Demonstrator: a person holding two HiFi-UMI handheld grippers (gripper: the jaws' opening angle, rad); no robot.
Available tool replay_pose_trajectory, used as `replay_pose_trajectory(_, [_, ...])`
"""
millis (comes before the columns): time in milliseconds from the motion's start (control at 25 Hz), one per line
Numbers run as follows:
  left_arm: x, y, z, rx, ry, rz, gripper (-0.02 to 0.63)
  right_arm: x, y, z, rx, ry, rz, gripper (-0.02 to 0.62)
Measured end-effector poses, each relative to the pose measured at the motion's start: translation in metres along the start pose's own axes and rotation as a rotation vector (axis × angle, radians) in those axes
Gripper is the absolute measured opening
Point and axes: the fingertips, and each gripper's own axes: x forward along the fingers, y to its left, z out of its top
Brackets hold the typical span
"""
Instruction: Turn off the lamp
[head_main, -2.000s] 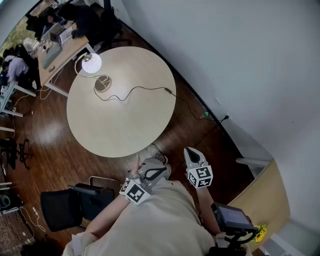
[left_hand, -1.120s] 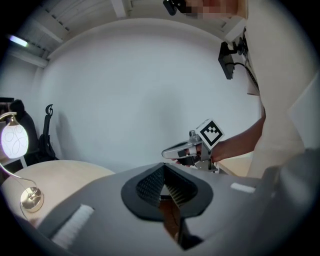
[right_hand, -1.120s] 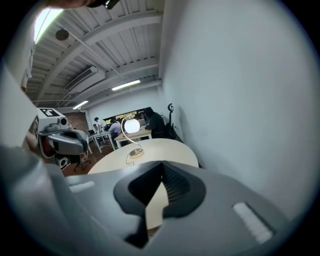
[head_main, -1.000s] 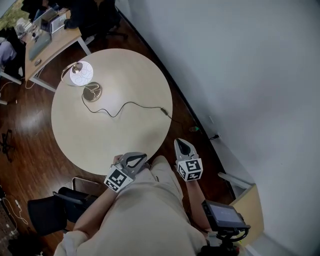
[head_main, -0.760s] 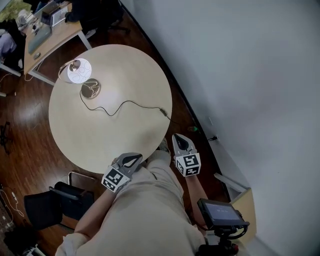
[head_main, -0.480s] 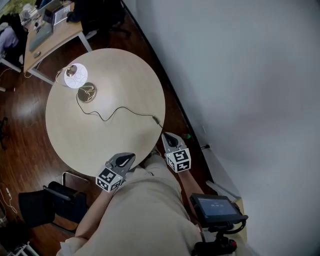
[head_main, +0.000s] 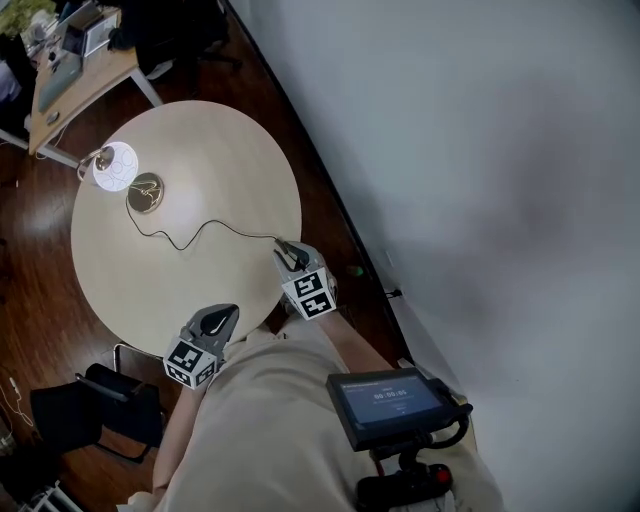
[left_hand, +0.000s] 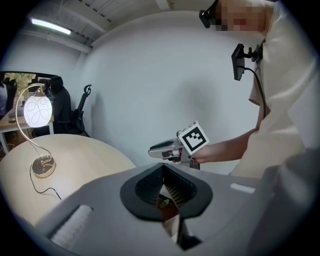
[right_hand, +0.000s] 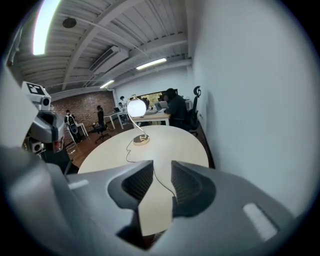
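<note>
The lamp stands lit at the far left of the round table (head_main: 200, 140), its glowing globe (head_main: 113, 166) above a brass base (head_main: 145, 192). Its black cord (head_main: 215, 226) snakes right to the table's edge. My right gripper (head_main: 287, 248) hovers over that cord end. Its jaws have just been opening and now stand apart. In the right gripper view (right_hand: 156, 186) only the cord (right_hand: 150, 167) on the tabletop shows in the gap, with the lamp (right_hand: 136, 107) beyond. My left gripper (head_main: 226, 314) is shut and holds nothing, at the table's near edge.
A white wall runs close along the table's right side, with a plug (head_main: 350, 270) low on the floor there. A desk with laptops (head_main: 70, 80) and seated people stand beyond the lamp. A black chair (head_main: 70, 415) sits near the table's front left.
Both grippers have come closer to the table. The right one now reaches over the table's right edge at the cord's end, and its jaws have parted. The left one stays shut.
</note>
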Motion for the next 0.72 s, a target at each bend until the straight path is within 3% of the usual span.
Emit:
replay_pose_trajectory(200, [0.006,-0.007,0.001,-0.076,0.005,0.0,0.0,0.016,-0.014,-0.013,-0.032,0.06,-0.014,0.124])
replay_pose_trajectory(720, [0.009,-0.004,-0.025,-0.249,-0.001,0.198,0.0,0.035,-0.022,-0.079,-0.053,0.207,0.099,0.124])
